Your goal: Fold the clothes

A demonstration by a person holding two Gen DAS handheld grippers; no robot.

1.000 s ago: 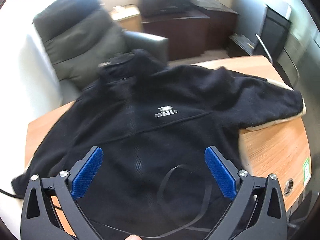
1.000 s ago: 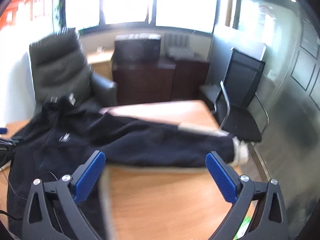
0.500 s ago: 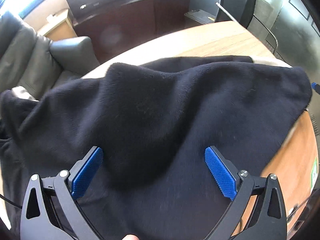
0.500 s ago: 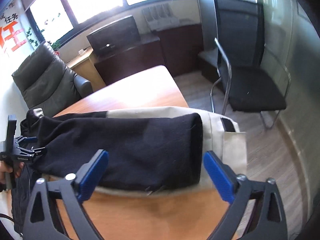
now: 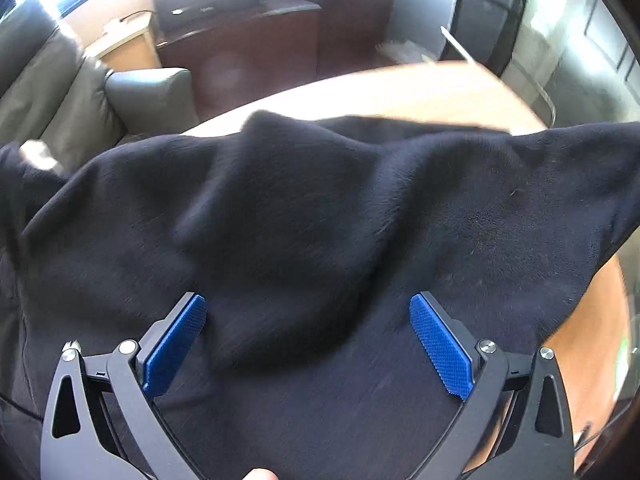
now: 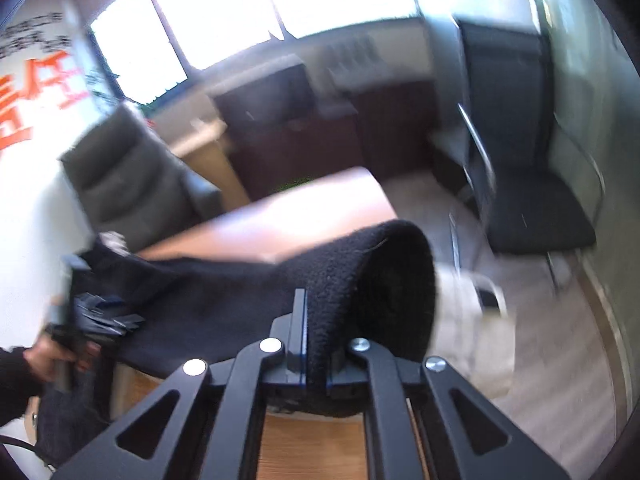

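In your left wrist view, the left gripper (image 5: pixel 308 344) has dropped from a wide look at the spread black jacket (image 5: pixel 320 220) to hover close over it on the counter (image 5: pixel 400 88), fingers apart and empty. In your right wrist view, the right gripper (image 6: pixel 306 320), open a second ago, is now clamped on the sleeve cuff (image 6: pixel 372 280), so that sleeve is ready to fold inward.

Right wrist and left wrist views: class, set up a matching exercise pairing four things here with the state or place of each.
Things:
1. right gripper
2. left gripper
3. black jacket
4. office chair

States or places:
A. spread across the wooden table
B. jaws wide apart above dark fabric
C. standing on the floor beyond the table
D. clamped on the sleeve cuff

Pairs: 1-D, 2-B, 3-A, 4-C
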